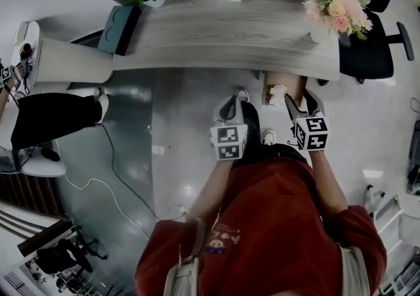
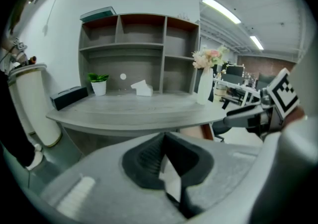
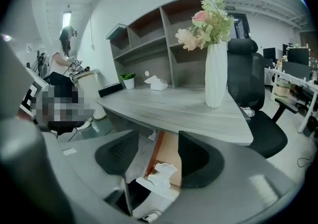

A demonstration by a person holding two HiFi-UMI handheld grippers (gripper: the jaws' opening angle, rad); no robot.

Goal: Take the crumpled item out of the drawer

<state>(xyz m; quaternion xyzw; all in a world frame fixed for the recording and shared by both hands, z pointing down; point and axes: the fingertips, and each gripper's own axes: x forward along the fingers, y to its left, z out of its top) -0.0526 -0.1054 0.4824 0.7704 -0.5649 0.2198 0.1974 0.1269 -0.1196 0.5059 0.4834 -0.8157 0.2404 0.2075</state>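
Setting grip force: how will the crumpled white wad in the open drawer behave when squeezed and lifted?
The wad looks like creased thin paper or tissue: probably very light and soft, likely to squash. It lies loose in the drawer, so a nudge from the right gripper may just push it.

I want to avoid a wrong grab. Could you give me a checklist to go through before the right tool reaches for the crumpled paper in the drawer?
1. Drawer open: ok. The drawer stands pulled out under the desk.
2. Paper in sight: ok. The crumpled paper lies uncovered in the drawer.
3. Right tool ready: ok. Its jaws are apart and empty, and the paper lines up between them.
4. Contact with the paper: not ok. The tool is apart from it.
5. Left tool out of the way: ok. It is shut, empty and beside the drawer.
6. Other things under the paper: cannot tell.
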